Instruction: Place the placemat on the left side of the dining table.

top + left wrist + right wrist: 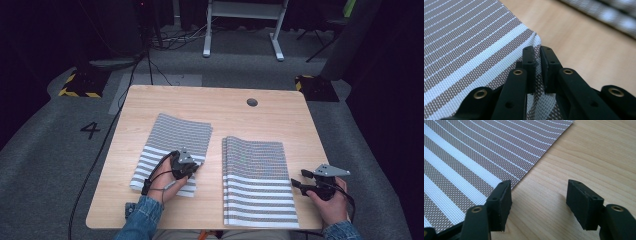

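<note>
Grey-and-white striping is being shown by the left mat [172,150] and right mat [257,177]; pale wood grain by the table [230,102]; black by the gripper jaws.

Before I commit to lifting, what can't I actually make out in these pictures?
- Left gripper view: how many layers of the left mat the jaws pinch; the pads cover the edge.
- Left gripper view: the right mat is blurred, cut off by the top edge.
- High view: the left gripper's jaws, hidden under its own body.
- Right gripper view: the right mat's extent, cut by the frame.
</note>
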A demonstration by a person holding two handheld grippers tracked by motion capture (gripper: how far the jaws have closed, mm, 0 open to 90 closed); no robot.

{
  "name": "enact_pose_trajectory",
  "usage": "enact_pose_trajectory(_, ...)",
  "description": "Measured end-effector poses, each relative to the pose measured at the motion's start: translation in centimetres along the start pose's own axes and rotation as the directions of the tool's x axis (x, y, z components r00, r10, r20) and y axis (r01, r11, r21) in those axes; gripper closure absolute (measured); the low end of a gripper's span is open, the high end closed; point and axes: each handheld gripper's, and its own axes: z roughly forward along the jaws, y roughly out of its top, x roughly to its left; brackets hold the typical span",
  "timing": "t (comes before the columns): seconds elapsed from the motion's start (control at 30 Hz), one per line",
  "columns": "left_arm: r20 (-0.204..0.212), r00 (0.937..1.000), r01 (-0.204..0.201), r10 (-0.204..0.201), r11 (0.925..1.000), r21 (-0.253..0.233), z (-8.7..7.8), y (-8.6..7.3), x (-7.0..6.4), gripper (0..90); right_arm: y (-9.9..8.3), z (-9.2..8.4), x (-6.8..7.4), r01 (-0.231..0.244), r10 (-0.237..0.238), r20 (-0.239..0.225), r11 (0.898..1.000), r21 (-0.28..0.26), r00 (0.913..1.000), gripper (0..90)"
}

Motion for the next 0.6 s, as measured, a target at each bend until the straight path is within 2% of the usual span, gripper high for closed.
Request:
enact_pose_trajectory(0.03, 0.018, 0.9995, -0.024, 0.025, 0.9997, -0.005, -0.3, -0.3, -0.3, 82.8, 0.0, 0.0, 0.0, 0.000, 0.000, 0.000, 1.000, -0.001, 1.0000, 37.5)
enact_pose_trajectory(0.07, 0.018, 0.9995, -0.024, 0.025, 0.9997, -0.005, -0.3, -0.3, -0.3, 82.7, 0.0, 0.0, 0.0, 0.000, 0.000, 0.000, 1.000, -0.001, 1.0000, 37.5)
enact_pose_trajectory(0.1, 0.074, 0.9957, -0.056, 0.056, 0.9984, -0.007, -0.8, -0.9, -1.0, 82.4, 0.0, 0.0, 0.0, 0.002, -0.002, 0.002, 1.000, 0.003, 1.0000, 37.5)
enact_pose_trajectory(0.13, 0.074, 0.9957, -0.056, 0.056, 0.9984, -0.007, -0.8, -0.9, -1.0, 82.0, 0.0, 0.0, 0.0, 0.002, -0.002, 0.002, 1.000, 0.003, 1.0000, 37.4)
enact_pose_trajectory(0.17, 0.100, 0.9909, -0.089, 0.090, 0.9959, -0.016, -1.5, -1.3, -1.5, 81.1, 0.0, 0.0, 0.0, 0.002, -0.002, 0.002, 1.000, 0.003, 1.0000, 37.5)
enact_pose_trajectory(0.23, 0.104, 0.9906, -0.087, 0.089, 0.9959, -0.025, -1.8, -1.4, -1.7, 76.6, 0.0, 0.0, 0.0, 0.002, -0.002, 0.002, 1.000, 0.003, 1.0000, 37.4)
enact_pose_trajectory(0.27, 0.098, 0.9916, -0.080, 0.084, 0.9958, -0.044, -2.4, -1.6, -1.9, 76.4, 0.0, 0.0, 0.0, 0.002, -0.002, 0.002, 1.000, 0.003, 1.0000, 37.4)
enact_pose_trajectory(0.33, 0.093, 0.9918, -0.083, 0.087, 0.9954, -0.048, -2.7, -1.6, -2.0, 77.3, 0.0, 0.0, 0.0, 0.001, -0.001, 0.001, 1.000, 0.002, 1.0000, 37.4)
enact_pose_trajectory(0.4, 0.090, 0.9931, -0.069, 0.075, 0.9955, -0.066, -3.3, -1.7, -2.0, 77.2, 0.0, 0.0, 0.0, 0.002, -0.002, 0.001, 1.000, 0.004, 1.0000, 37.5)
enact_pose_trajectory(0.43, 0.090, 0.9937, -0.060, 0.067, 0.9952, -0.077, -3.6, -1.8, -2.0, 77.2, 0.0, 0.0, 0.0, 0.002, -0.002, 0.002, 1.000, 0.001, 1.0000, 37.4)
enact_pose_trajectory(0.47, 0.101, 0.9942, -0.028, 0.038, 0.9949, -0.096, -4.0, -1.9, -1.9, 77.1, 0.0, 0.0, 0.0, 0.002, -0.002, 0.002, 1.000, 0.003, 1.0000, 37.4)
enact_pose_trajectory(0.5, 0.101, 0.9942, -0.028, 0.038, 0.9949, -0.096, -4.0, -1.9, -1.9, 76.5, 0.0, 0.0, 0.0, 0.002, -0.002, 0.002, 1.000, 0.003, 1.0000, 37.4)
enact_pose_trajectory(0.53, 0.117, 0.9930, -0.003, 0.016, 0.9939, -0.110, -4.4, -1.9, -1.8, 75.8, 0.0, 0.0, 0.0, 0.002, -0.002, 0.002, 1.000, 0.003, 1.0000, 37.5)
enact_pose_trajectory(0.6, 0.130, 0.9914, 0.006, 0.008, 0.9937, -0.112, -4.6, -2.0, -1.8, 77.2, 0.0, 0.0, 0.0, 0.002, -0.002, 0.002, 1.000, 0.003, 1.0000, 37.4)
